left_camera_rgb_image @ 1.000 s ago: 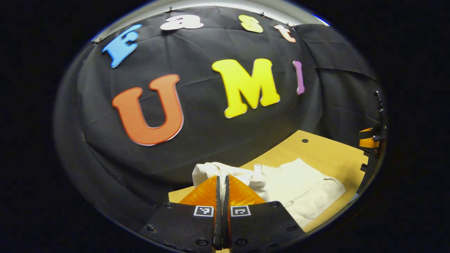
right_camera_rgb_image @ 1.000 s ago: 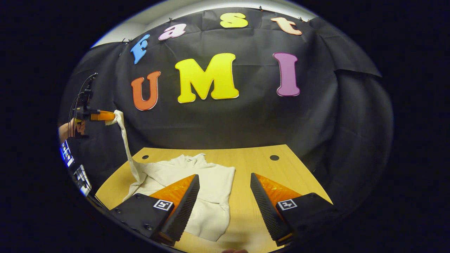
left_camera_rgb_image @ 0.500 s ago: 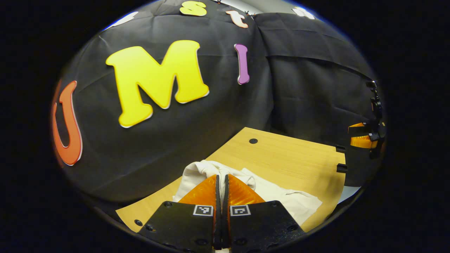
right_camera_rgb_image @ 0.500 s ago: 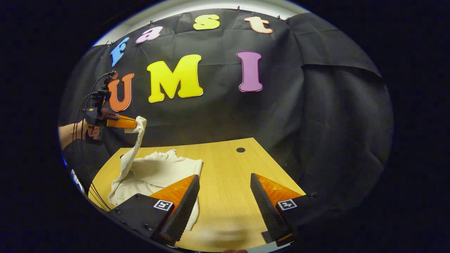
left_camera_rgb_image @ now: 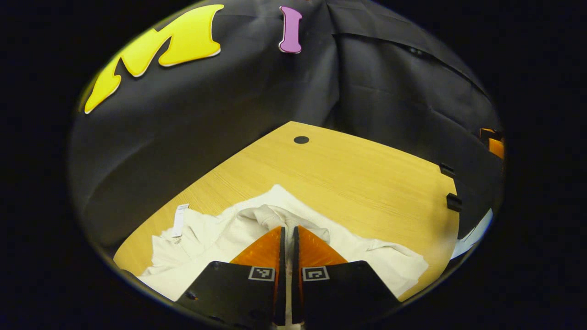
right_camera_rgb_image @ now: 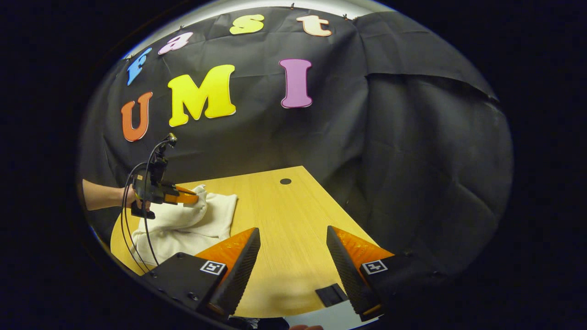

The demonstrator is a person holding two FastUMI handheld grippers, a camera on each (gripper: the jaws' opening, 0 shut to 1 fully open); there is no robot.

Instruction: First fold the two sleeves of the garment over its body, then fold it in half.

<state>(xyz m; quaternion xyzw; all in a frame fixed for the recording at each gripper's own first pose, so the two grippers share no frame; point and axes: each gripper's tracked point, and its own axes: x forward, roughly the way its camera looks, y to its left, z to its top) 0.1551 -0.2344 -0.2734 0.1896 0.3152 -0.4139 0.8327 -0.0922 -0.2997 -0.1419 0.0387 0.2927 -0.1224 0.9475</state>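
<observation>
A cream garment (left_camera_rgb_image: 257,229) lies on the wooden table (left_camera_rgb_image: 348,178), with a white label (left_camera_rgb_image: 180,219) at its collar end. My left gripper (left_camera_rgb_image: 288,229) is shut on a bunched sleeve (left_camera_rgb_image: 275,216) and holds it low over the garment's body. From the right gripper view, the left gripper (right_camera_rgb_image: 196,199) and the hand holding it (right_camera_rgb_image: 128,198) sit over the garment (right_camera_rgb_image: 188,224) at the table's left. My right gripper (right_camera_rgb_image: 292,236) hangs open above bare table, off to the right of the garment, with nothing between its fingers.
A round hole (right_camera_rgb_image: 285,181) marks the table's far end. Black cloth walls close the booth behind and to the right. Cables (right_camera_rgb_image: 137,229) hang from the left gripper. A dark bracket (right_camera_rgb_image: 332,294) sits at the table's near edge.
The left gripper has carried the sleeve down and across, from high beside the table to just above the garment's body. The right gripper has drifted right, away from the garment, still open.
</observation>
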